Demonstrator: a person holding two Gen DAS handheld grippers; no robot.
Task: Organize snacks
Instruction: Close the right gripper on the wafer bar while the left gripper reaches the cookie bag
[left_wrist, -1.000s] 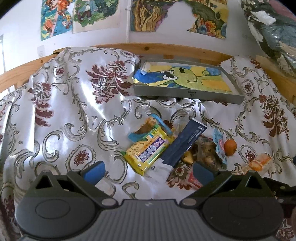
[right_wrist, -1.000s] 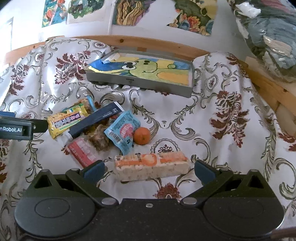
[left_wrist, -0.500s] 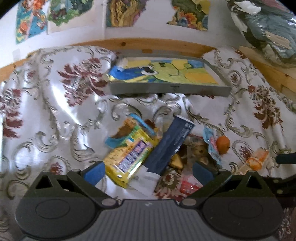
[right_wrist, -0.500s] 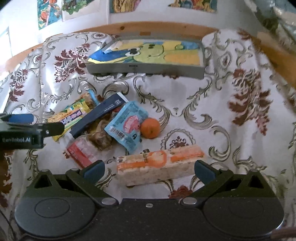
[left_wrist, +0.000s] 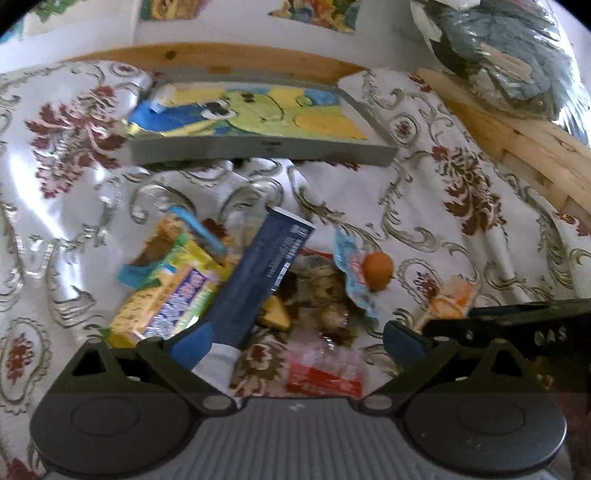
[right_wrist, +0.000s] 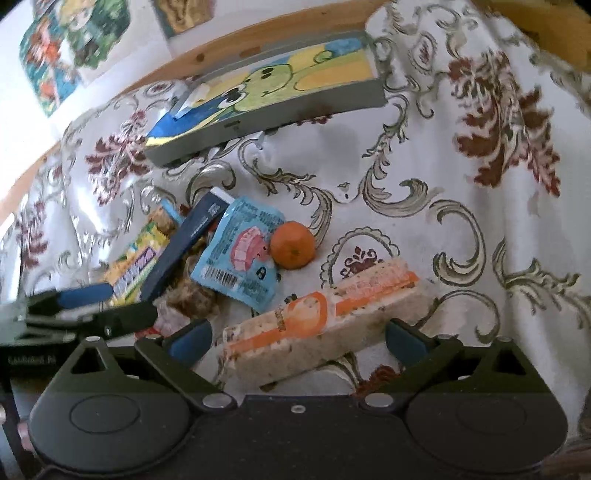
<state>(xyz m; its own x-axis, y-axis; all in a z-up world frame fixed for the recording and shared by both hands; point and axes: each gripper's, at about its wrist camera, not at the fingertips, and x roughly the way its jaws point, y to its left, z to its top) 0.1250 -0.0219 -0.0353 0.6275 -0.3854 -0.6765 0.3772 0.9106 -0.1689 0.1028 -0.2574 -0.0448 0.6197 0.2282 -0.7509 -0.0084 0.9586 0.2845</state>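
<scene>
Left gripper (left_wrist: 295, 341), right gripper (right_wrist: 297, 336): fingers spread wide, seemingly empty.

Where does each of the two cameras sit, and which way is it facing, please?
Left wrist: on the left gripper, looking over the snack pile toward the grey tray; its open jaws show, and the right gripper's tip at right.
Right wrist: on the right gripper, open jaws either side of the orange-striped bar; left gripper at left.
Shared: tray, orange, dark blue box.

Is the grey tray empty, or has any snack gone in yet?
Empty of snacks: the grey tray shows only its cartoon liner, and the snack pile lies in front on the cloth.
</scene>
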